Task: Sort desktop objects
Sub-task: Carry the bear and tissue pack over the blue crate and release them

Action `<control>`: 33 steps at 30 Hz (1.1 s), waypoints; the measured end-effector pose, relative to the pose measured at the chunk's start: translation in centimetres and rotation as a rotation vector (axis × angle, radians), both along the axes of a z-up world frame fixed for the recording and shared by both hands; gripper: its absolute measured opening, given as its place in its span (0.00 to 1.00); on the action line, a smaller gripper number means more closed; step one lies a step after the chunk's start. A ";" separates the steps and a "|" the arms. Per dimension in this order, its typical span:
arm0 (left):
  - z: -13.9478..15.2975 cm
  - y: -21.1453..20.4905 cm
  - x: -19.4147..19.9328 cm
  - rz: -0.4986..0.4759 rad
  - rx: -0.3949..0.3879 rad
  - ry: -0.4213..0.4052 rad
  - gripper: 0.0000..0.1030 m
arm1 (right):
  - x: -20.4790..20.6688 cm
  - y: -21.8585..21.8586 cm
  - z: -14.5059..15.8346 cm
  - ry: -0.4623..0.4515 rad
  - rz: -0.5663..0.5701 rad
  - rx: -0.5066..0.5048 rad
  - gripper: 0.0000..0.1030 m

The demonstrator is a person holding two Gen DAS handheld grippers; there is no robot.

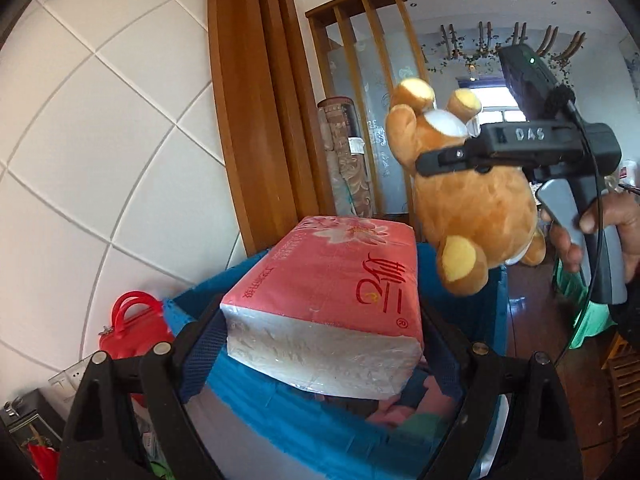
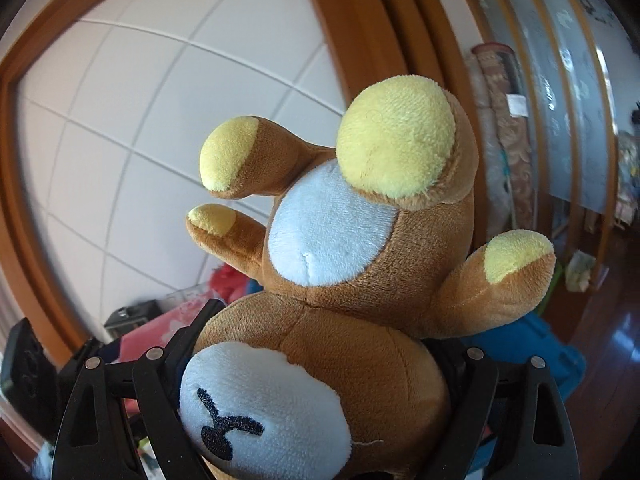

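Note:
My left gripper (image 1: 320,344) is shut on a pink tissue pack (image 1: 332,300) and holds it above a blue bin (image 1: 256,408). My right gripper (image 1: 424,160) is shut on a brown plush bear (image 1: 476,208), upside down, held in the air above the bin's far right corner. In the right wrist view the bear (image 2: 360,280) fills the frame between my fingers (image 2: 320,400), its white muzzle nearest the camera. The tissue pack (image 2: 152,332) shows low at the left there.
A white tiled wall (image 1: 100,140) and wooden posts (image 1: 260,120) stand behind the bin. A red bag (image 1: 132,328) sits left of the bin. Rolled carpets (image 1: 344,160) lean at the back. Pink and green items (image 1: 408,420) lie inside the bin.

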State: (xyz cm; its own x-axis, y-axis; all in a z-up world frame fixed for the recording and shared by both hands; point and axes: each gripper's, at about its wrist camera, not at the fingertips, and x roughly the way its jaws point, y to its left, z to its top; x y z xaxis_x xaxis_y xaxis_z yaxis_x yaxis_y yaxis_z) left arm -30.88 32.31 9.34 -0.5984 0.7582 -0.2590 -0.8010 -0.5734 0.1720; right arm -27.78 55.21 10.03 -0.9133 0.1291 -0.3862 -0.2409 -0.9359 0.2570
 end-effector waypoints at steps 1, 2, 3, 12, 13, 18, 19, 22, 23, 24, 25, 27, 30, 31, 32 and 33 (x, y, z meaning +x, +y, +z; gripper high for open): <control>0.0 1.0 0.1 0.011 -0.006 0.000 0.88 | -0.6 1.8 -0.6 -0.012 0.000 -0.009 0.89; 0.1 2.1 0.0 0.026 -0.016 -0.002 0.90 | -0.3 3.3 -1.1 -0.022 -0.008 -0.018 0.92; 0.3 3.0 0.2 0.045 -0.023 0.000 0.92 | -0.9 4.4 -1.5 -0.032 -0.026 -0.027 0.94; 2.5 4.8 -1.4 0.169 0.029 -0.019 0.96 | -1.9 11.3 -3.5 -0.060 -0.107 -0.056 1.00; 2.5 4.7 -1.3 0.177 0.032 -0.020 0.96 | -1.7 10.8 -3.1 -0.056 -0.103 -0.050 1.00; 2.4 4.9 -2.3 0.195 0.048 -0.041 0.96 | -0.2 9.4 -3.7 -0.024 -0.072 -0.044 1.00; 2.2 5.0 -2.3 0.201 0.044 -0.051 0.96 | -0.5 8.9 -3.2 -0.022 -0.070 -0.041 1.00; 1.2 4.6 -2.1 0.223 0.034 -0.058 0.96 | -0.1 7.3 -4.0 -0.028 -0.057 0.023 1.00; 0.8 4.2 -1.4 0.235 0.032 -0.058 0.96 | 0.1 6.7 -4.4 -0.027 -0.058 0.048 1.00; 0.5 3.8 -1.2 0.245 0.031 -0.057 0.96 | 0.4 5.9 -4.6 -0.024 -0.060 0.073 1.00; 0.3 3.5 -1.0 0.251 0.029 -0.057 0.96 | 0.6 5.1 -4.9 -0.024 -0.062 0.094 1.00; -0.2 2.8 -0.6 0.273 0.013 -0.062 0.96 | 0.9 3.7 -5.3 -0.033 -0.063 0.127 1.00; -0.8 1.3 0.1 0.303 0.017 -0.079 0.96 | 1.2 2.2 -6.0 -0.048 -0.049 0.152 1.00; -1.0 0.7 0.4 0.312 0.020 -0.083 0.96 | 1.3 1.6 -6.0 -0.053 -0.048 0.160 1.00; -1.2 0.1 0.7 0.318 0.024 -0.088 0.96 | 1.5 1.2 -6.1 -0.051 -0.046 0.164 1.00; -1.4 -0.5 0.9 0.325 0.024 -0.090 0.96 | 1.6 0.7 -6.1 -0.048 -0.041 0.165 1.00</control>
State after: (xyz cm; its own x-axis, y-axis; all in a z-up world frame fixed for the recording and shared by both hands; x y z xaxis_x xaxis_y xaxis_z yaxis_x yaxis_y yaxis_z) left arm -29.95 31.84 7.91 -0.7851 0.5380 -0.3067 -0.5871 -0.8042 0.0922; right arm -26.13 55.94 3.95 -0.8869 0.2314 -0.3998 -0.2884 -0.9534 0.0881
